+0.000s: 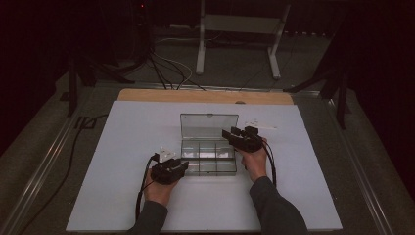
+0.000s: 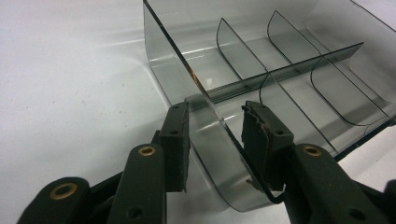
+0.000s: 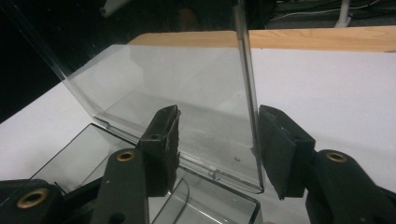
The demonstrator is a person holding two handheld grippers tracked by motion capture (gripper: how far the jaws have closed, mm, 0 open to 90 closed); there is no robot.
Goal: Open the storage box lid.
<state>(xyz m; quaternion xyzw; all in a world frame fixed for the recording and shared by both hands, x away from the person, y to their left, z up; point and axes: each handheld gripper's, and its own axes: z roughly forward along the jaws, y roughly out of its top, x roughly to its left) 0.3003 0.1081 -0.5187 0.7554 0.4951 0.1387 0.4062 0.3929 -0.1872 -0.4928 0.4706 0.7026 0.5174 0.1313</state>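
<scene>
Both hand-held grippers straddle, seemingly ungripped, the smoky clear divided box point(image 1: 208, 157); lid point(image 1: 209, 125) upright.

A big white table top point(image 1: 147, 196) holds the things. At its far side, at twelve o'clock, a strip of brown wood point(image 1: 205, 96) shows past the white. A clear plastic box point(image 1: 208, 159) with little rooms inside sits right on the white top, near the middle. Its clear lid point(image 1: 209, 126) stands up open on the twelve o'clock side. A small white three-cornered bit point(image 1: 166, 152) shows just beside the box, at nine o'clock from it. At about one o'clock from the box, some small pale things point(image 1: 259, 123) lie flat on the top.
</scene>
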